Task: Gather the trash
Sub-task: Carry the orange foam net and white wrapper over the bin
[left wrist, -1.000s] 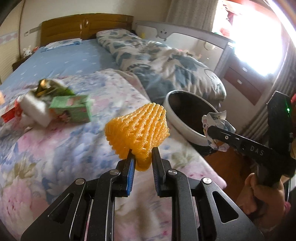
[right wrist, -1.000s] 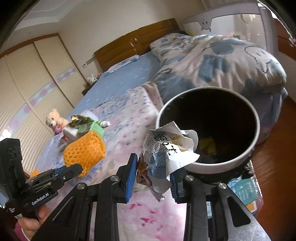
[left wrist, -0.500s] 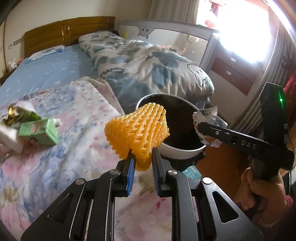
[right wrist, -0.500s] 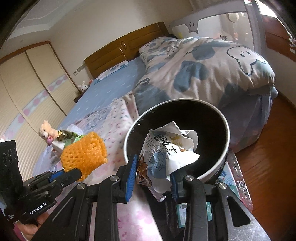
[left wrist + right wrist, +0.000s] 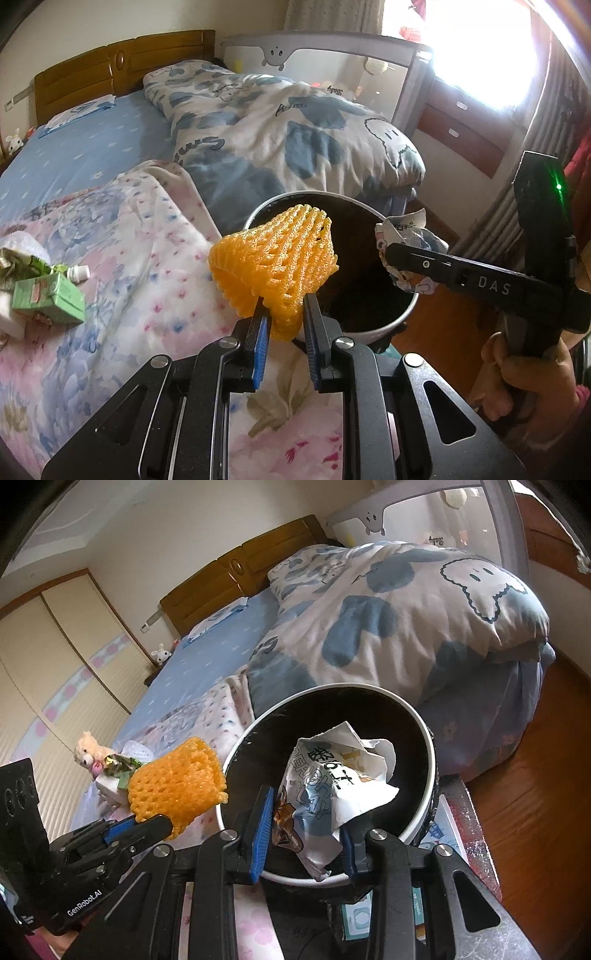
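Open mouth of bin unobstructed from above; dark interior mostly free. Left flank bounded by floral blanket at bed edge, far side by bunched cloud-print duvet. Clear wooden floor to the right. Approach over rim narrowed by orange foam net in left gripper and crumpled wrapper in right gripper, side by side, apart
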The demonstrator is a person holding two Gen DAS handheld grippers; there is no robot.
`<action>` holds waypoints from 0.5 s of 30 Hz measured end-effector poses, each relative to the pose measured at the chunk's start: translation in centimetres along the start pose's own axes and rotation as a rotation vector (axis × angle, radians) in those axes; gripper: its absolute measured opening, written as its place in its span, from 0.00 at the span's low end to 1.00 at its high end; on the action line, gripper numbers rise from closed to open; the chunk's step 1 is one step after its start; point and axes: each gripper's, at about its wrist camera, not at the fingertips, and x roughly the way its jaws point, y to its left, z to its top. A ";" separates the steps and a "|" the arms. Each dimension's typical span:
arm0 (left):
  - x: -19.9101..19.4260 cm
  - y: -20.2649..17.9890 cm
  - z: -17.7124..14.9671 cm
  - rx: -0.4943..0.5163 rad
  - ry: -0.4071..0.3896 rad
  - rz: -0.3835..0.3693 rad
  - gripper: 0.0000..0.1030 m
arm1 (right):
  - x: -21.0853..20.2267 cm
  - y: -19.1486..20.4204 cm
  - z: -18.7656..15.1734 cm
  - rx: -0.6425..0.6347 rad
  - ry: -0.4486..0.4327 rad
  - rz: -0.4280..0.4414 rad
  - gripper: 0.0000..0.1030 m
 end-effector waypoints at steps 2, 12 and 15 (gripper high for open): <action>0.5 -0.2 0.4 0.003 0.005 0.000 0.16 | 0.1 -0.2 0.2 0.003 0.001 -0.001 0.31; 2.7 -0.9 1.8 0.025 0.032 -0.001 0.16 | 1.1 -1.3 1.2 0.011 0.030 0.010 0.32; 3.2 -0.9 2.2 0.023 0.037 -0.005 0.17 | 1.4 -1.4 1.4 0.006 0.040 0.005 0.34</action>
